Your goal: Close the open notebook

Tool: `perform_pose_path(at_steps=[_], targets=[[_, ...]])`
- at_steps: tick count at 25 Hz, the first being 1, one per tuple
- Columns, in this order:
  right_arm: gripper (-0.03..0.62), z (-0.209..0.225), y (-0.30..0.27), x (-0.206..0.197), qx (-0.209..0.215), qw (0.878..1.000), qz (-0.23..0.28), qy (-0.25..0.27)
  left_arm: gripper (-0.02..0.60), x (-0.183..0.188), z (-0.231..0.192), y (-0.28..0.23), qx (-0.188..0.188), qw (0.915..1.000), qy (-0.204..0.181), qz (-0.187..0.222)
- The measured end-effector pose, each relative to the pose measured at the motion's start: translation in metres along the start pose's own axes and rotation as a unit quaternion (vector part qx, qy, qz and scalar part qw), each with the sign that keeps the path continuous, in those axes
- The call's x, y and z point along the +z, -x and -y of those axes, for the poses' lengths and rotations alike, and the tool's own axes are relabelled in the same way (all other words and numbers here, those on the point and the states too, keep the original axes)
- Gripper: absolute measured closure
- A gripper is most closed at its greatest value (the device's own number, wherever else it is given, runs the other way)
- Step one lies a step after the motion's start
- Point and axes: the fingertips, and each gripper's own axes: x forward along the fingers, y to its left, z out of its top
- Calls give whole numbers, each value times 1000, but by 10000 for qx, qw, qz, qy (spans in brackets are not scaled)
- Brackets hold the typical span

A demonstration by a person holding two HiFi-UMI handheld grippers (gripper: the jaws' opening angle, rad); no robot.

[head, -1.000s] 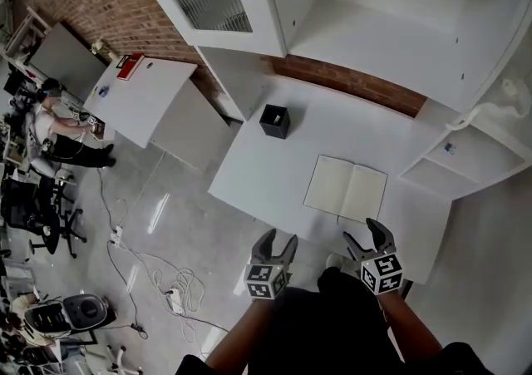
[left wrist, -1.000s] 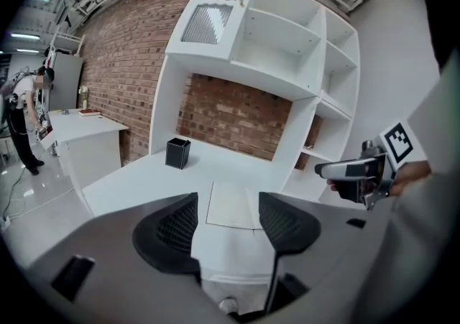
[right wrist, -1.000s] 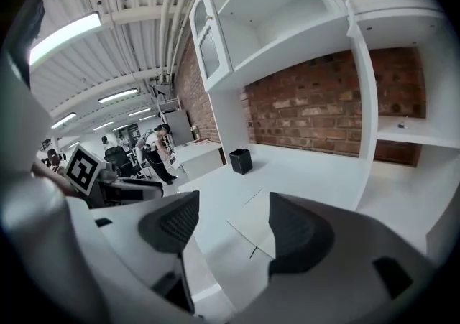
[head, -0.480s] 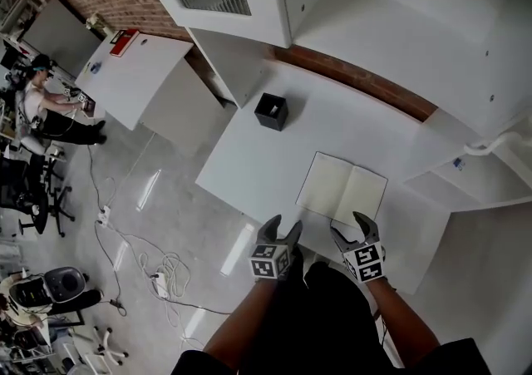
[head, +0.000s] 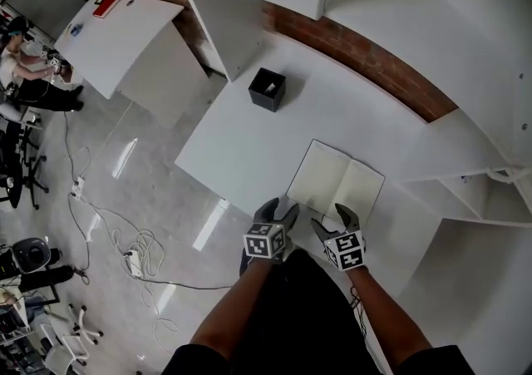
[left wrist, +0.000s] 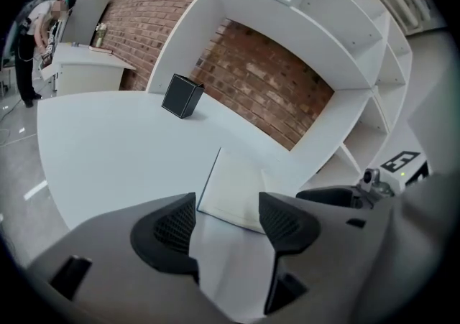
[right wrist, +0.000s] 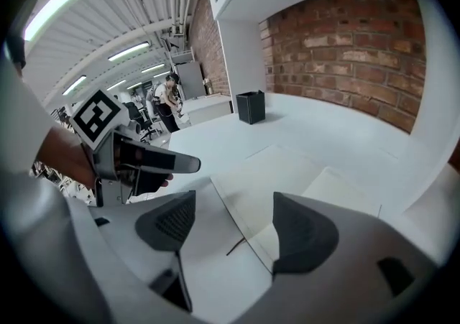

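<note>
While the notebook [head: 337,186] lies open and flat by the desk's [head: 249,149] near edge, toward its right-hand end, I hold both claws over that edge just short of its pages; my left gripper [left wrist: 226,204] is spread wide with only bare desk between its jaws, the notebook's left page just beyond the tips. My right gripper [right wrist: 233,204] is opening, its jaws wide apart above the notebook's near edge with neither pad pressing on it; a black box [head: 267,89] stands well apart by the desk's left edge, toward the far corner.
</note>
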Motion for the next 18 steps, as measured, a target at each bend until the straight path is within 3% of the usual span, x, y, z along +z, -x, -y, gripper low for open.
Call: perform_pose_path(at_steps=[8, 12, 18], targets=[[270, 18, -35, -7, -66, 9998, -205, 19, 324, -10, -12, -34, -84, 9993, 231, -285], [269, 19, -48, -12, -23, 9996, -270, 123, 324, -14, -25, -45, 129, 9986, 446, -238], [266, 22, -59, -22, -2, 9992, -394, 84, 324, -18, -19, -58, 246, 9971, 205, -696]])
